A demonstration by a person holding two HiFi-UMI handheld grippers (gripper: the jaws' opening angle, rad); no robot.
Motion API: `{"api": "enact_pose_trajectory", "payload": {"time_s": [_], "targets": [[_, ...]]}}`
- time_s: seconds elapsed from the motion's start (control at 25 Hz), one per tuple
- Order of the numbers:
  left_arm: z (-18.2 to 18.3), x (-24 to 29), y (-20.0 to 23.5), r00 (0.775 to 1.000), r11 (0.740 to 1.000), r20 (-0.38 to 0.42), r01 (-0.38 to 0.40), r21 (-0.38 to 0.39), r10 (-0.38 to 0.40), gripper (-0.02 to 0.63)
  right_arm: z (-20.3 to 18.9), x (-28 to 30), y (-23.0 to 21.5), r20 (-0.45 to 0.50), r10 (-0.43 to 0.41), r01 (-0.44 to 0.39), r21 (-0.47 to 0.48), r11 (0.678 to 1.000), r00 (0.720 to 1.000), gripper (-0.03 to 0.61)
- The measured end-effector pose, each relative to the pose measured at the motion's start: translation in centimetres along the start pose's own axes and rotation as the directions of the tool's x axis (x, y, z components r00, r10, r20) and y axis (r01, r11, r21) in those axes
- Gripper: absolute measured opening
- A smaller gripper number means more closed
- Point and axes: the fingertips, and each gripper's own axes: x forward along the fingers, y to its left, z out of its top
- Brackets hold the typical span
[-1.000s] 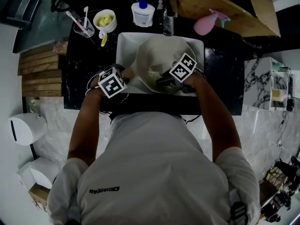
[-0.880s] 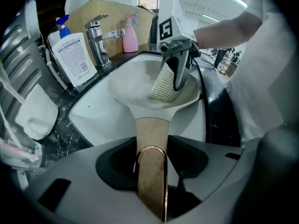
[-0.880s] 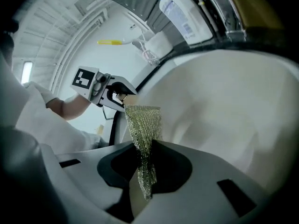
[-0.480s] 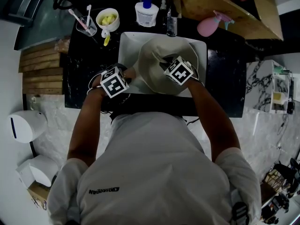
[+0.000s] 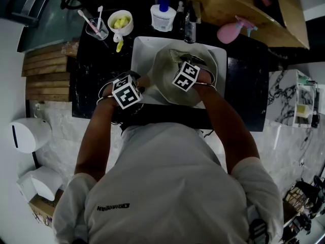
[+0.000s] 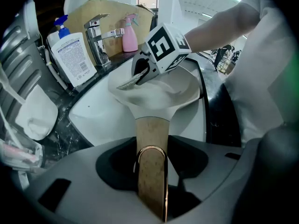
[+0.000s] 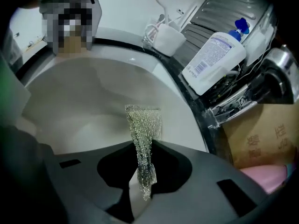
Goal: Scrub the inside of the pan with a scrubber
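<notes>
i hold a gripper in each hand, over the white sink point(image 5: 139, 44) set in the black counter point(image 5: 244, 85).

my left gripper point(image 6: 152, 160) has its jaws closed on the brown handle point(image 6: 150, 139) of the pan point(image 6: 159, 97). the handle runs right between the jaws and sticks out both ways. the jaws stand quite wide, because the handle is wide. the pan is pale inside. it sits in the sink and is tipped up, with its open side facing my right gripper point(image 7: 145, 171).

my right gripper has its jaws pinched on the scrubber point(image 7: 144, 129). the scrubber is a shiny silver mesh, squeezed thin where the jaws hold it. its loose end fans out over the inside of the pan, close to the pan's wall. i cannot tell if it touches the wall.

behind the sink stands a shiny tap point(image 6: 98, 41). just beside the tap is a white soap bottle point(image 5: 162, 15) with a blue pump. a pink spray bottle point(image 5: 229, 30) stands on the other side of the tap. a clear cup point(image 5: 96, 27) with toothbrushes and a white mug point(image 5: 121, 22) with something yellow in it stand at the back left of the counter.
</notes>
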Motion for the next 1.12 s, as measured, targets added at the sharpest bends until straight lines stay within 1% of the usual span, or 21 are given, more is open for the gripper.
{"api": "enact_pose_trajectory", "payload": {"time_s": [0.12,0.24,0.44,0.64,0.8,0.96,1.12], "targets": [[0.0,0.0,0.0,1.000,1.000,-0.001,0.003,-0.003,-0.003,0.202,0.4,0.9,0.6,-0.012,0.045,-0.044,0.012,0.999,0.999,0.084],[0.0,0.0,0.1,1.000,1.000,-0.003,-0.005,0.003,0.005,0.202,1.0,1.5,1.7,0.012,0.095,-0.096,0.040,0.995,0.995,0.094],[0.0,-0.1,0.2,1.000,1.000,-0.010,-0.005,0.010,0.006,0.202,1.5,2.1,2.7,0.025,0.140,-0.141,0.056,0.988,0.990,0.098],[-1.3,1.0,0.1,0.999,1.000,-0.043,0.007,0.001,-0.007,0.201,1.5,2.3,3.1,0.020,0.156,-0.157,0.040,0.987,0.988,0.098],[-1.4,1.1,0.1,0.998,1.000,-0.056,-0.005,0.015,0.006,0.199,1.4,2.0,3.7,0.022,0.169,-0.169,0.025,0.985,0.985,0.098],[-1.6,1.2,0.1,0.998,1.000,-0.068,-0.014,0.027,0.016,0.195,1.2,1.5,4.7,0.020,0.187,-0.186,-0.024,0.982,0.982,0.098],[-1.6,1.3,0.1,0.998,1.000,-0.070,-0.009,0.025,0.010,0.193,1.2,1.0,5.8,0.020,0.213,-0.211,-0.063,0.975,0.977,0.098]]}}
